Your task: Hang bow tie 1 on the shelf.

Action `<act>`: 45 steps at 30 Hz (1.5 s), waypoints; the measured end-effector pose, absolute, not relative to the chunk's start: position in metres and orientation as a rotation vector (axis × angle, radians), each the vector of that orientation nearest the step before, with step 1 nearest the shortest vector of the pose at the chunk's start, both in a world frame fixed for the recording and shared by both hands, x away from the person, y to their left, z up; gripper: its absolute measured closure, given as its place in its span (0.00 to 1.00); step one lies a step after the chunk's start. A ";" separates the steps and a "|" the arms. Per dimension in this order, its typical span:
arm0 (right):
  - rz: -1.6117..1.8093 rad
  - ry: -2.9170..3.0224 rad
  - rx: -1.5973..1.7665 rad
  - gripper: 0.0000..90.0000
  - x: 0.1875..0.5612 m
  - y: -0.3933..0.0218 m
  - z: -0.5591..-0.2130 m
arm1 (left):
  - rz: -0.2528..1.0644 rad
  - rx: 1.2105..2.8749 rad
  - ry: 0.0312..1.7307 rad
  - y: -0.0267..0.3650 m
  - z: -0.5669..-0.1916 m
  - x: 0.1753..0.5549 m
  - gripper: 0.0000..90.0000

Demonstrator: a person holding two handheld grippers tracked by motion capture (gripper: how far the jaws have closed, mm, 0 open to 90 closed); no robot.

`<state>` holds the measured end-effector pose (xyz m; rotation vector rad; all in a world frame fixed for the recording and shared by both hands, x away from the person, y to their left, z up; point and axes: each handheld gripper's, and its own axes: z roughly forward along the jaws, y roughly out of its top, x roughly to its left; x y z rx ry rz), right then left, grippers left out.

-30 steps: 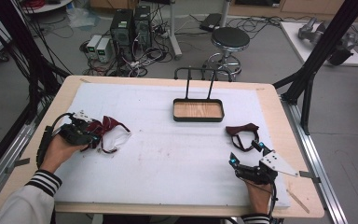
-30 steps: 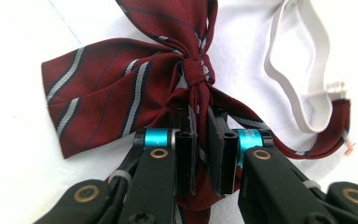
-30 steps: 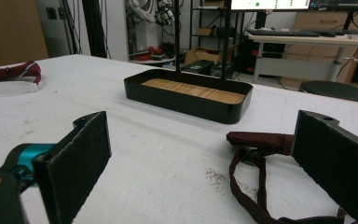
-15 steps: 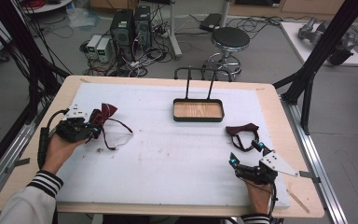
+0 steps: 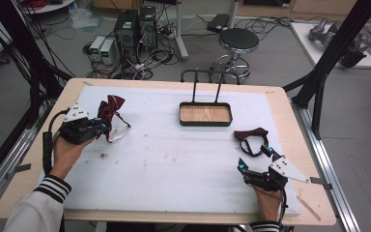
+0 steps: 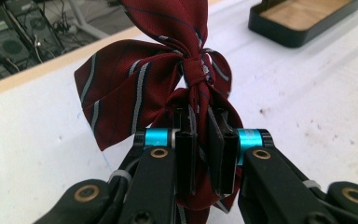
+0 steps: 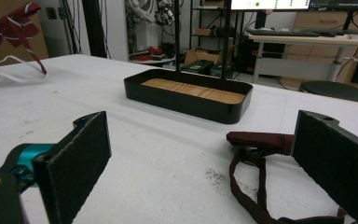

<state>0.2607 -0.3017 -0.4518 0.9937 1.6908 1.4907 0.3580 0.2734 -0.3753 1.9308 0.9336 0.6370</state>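
A dark red striped bow tie point(image 6: 168, 74) hangs in my left gripper point(image 6: 206, 154), whose jaws are shut on the cloth below its knot. In the high view that gripper point(image 5: 102, 126) is lifted off the table's left side, with the striped bow tie point(image 5: 111, 109) and its white strap dangling. A plain dark red bow tie point(image 5: 251, 135) lies on the white mat at the right. My right gripper point(image 5: 255, 160) rests just in front of it, open and holding nothing. In the right gripper view the plain bow tie point(image 7: 261, 140) lies by the right pad point(image 7: 331, 158).
A black tray with a wooden bottom point(image 5: 206, 122) and a tall black handle stands at the back middle of the white mat point(image 5: 174, 164). The wooden table rim point(image 5: 314, 183) frames the mat. A stool point(image 5: 238, 40) and computer boxes point(image 5: 135, 24) stand on the floor beyond.
My left gripper has risen with the striped bow tie and carried it a little toward the back; the tie's wings and strap now hang clear of the mat. The right gripper has stayed put.
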 end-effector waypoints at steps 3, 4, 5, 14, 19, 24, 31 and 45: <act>1.490 1.690 0.990 0.04 0.261 -0.302 -0.452 | 0.637 1.904 0.932 0.271 -0.372 0.359 0.91; 1.492 1.690 0.992 0.04 0.261 -0.302 -0.452 | 0.649 1.891 0.921 0.268 -0.369 0.359 0.91; 1.492 1.690 0.991 0.04 0.261 -0.302 -0.452 | 0.649 1.891 0.921 0.268 -0.369 0.359 0.91; 1.494 1.691 0.992 0.04 0.261 -0.302 -0.452 | 0.667 1.866 0.861 0.249 -0.356 0.362 0.91; 1.495 1.690 0.989 0.04 0.261 -0.302 -0.452 | 0.677 1.855 0.827 0.234 -0.349 0.364 0.91; 1.496 1.686 0.991 0.04 0.261 -0.302 -0.452 | 0.671 1.832 0.798 0.219 -0.344 0.365 0.91; 1.497 1.686 0.991 0.04 0.261 -0.303 -0.452 | 0.669 1.828 0.749 0.194 -0.337 0.368 0.91; 1.504 1.683 0.996 0.04 0.261 -0.303 -0.452 | 0.673 1.808 0.693 0.155 -0.328 0.370 0.91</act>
